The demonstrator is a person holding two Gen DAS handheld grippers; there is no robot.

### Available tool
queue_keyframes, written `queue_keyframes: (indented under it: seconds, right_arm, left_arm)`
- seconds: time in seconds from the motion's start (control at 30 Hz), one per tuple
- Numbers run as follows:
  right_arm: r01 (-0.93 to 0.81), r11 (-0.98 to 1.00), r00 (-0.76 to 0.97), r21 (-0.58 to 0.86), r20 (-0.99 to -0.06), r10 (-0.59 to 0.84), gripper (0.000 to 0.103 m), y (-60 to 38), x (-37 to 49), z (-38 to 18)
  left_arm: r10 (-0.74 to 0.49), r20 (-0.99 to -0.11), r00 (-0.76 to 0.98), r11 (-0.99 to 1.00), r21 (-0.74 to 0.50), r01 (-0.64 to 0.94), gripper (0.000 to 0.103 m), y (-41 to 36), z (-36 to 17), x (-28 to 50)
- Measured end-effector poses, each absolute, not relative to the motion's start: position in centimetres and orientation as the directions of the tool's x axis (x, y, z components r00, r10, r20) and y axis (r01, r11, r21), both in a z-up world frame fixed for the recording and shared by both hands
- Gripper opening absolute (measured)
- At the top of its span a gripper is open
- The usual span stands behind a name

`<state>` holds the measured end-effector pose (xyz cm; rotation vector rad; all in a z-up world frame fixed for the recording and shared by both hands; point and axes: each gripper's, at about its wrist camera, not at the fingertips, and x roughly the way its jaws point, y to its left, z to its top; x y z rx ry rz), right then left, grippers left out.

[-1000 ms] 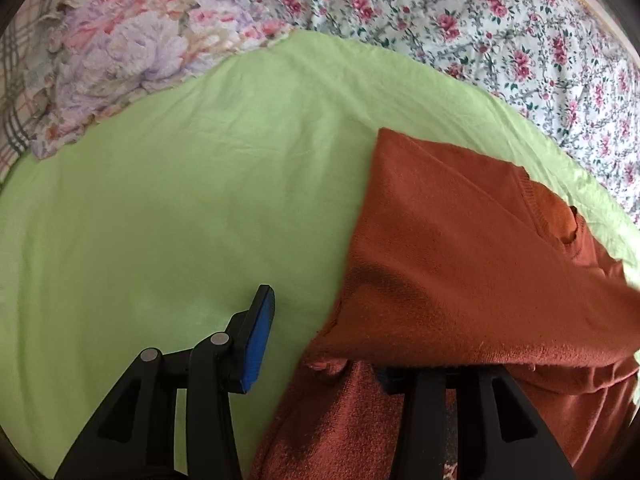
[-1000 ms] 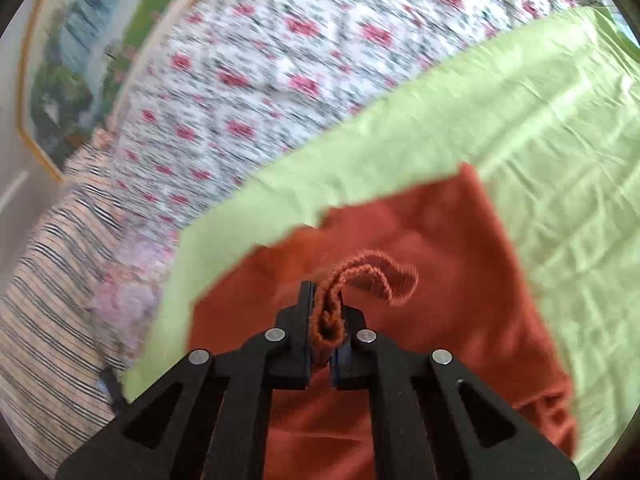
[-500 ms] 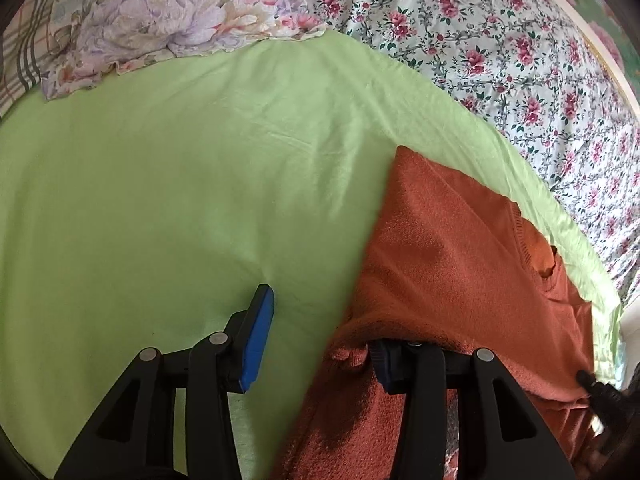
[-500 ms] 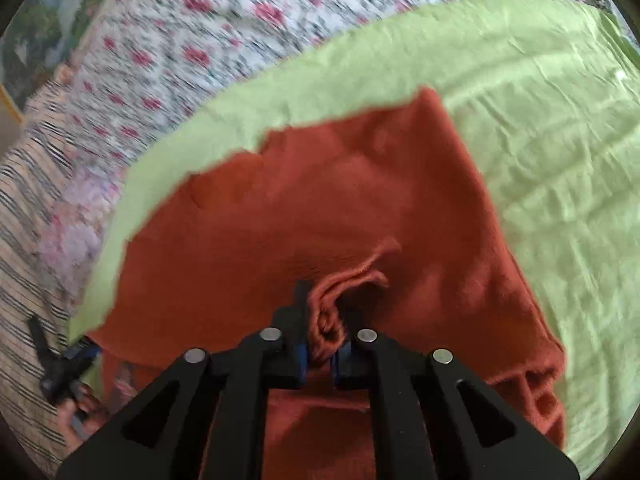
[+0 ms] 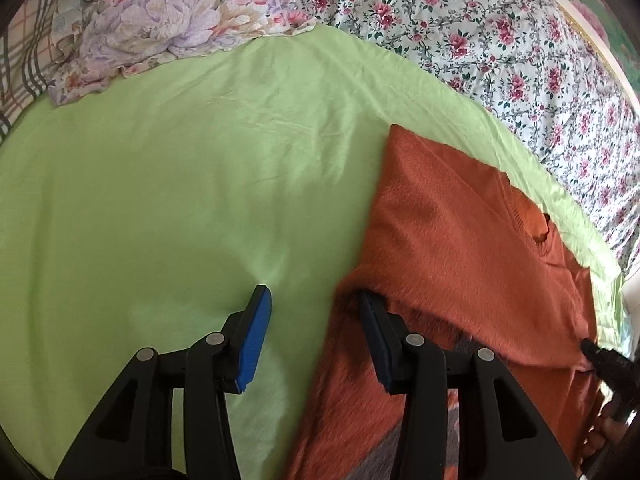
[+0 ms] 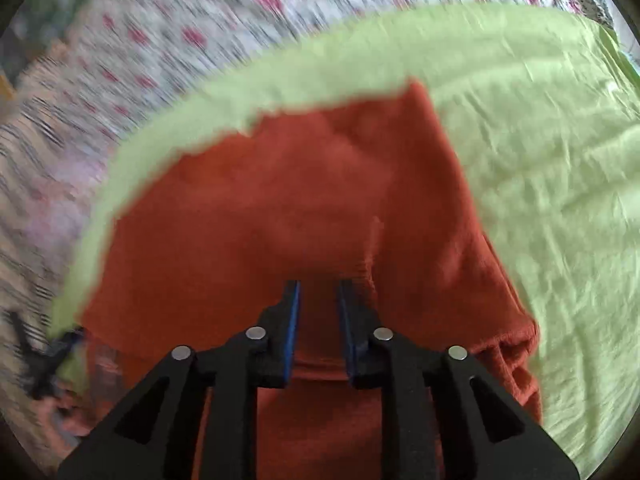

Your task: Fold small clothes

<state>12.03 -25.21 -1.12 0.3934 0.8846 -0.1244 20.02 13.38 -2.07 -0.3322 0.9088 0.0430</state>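
Note:
An orange knit sweater (image 5: 460, 248) lies folded over on itself on a light green sheet (image 5: 160, 200). My left gripper (image 5: 312, 300) is open at the sweater's left edge. Its left pad hovers over bare sheet, and its right finger (image 5: 376, 336) is tucked under the folded flap. In the right wrist view the sweater (image 6: 280, 208) fills the middle. My right gripper (image 6: 320, 292) sits low over it with its jaws opening, and no pinch of cloth is between the pads. The right gripper's tip (image 5: 608, 360) shows at the sweater's far corner.
A white bedspread with red flowers (image 5: 480, 40) borders the green sheet at the back. A pastel floral pillowcase (image 5: 160, 20) and a plaid cloth (image 5: 24, 60) lie at the back left. The green sheet (image 6: 552, 168) stretches bare to the right of the sweater.
My right gripper came down onto the sweater and let go of the pinched orange fold; its pads now stand apart. My left gripper slid sideways, and its right finger shows more from under the flap.

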Motion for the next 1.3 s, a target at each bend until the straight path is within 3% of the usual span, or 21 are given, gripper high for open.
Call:
queue_keyframes:
  seconds: [0.17,0.33,0.4,0.8,0.97,1.3]
  right_arm:
    - [0.333,0.899,0.687,0.283,-0.726,-0.025,0.022,-27.1,7.5,0.8]
    - [0.245,0.900,0.757,0.360,-0.651,0.055,0.045,-28.0,1.1,2.9]
    - [0.202,0.901,0.764,0.384,-0.638,0.100,0.049,-27.9,-0.7,3.1]
    - [0.102,0.846,0.698,0.523,-0.644,0.313,0.050,-28.6,-11.1,-1.1]
    - [0.023,0.824,0.652,0.567,-0.633,0.418,0.050,-28.2,-14.6,-2.2]
    - [-0.152,0.711,0.581,0.686,-0.520,0.626,0.050,-25.5,-14.7,-4.6]
  left_arm:
    - [-0.165,-0.780,0.604,0.948,-0.295,-0.122,0.052,14.4,-1.8,16.5]
    - [-0.277,-0.760,0.588,0.930,-0.366,-0.037,0.060,14.7,-1.6,11.4]
    - [-0.319,-0.748,0.582,0.918,-0.396,-0.007,0.063,14.9,-1.7,9.4]
    - [-0.418,-0.762,0.494,0.904,-0.404,0.142,0.070,14.9,-3.6,-0.3]
    - [-0.523,-0.736,0.431,0.850,-0.490,0.194,0.070,15.2,-5.1,-3.0]
    - [-0.692,-0.609,0.388,0.715,-0.653,0.250,0.058,16.8,-6.3,-3.1]
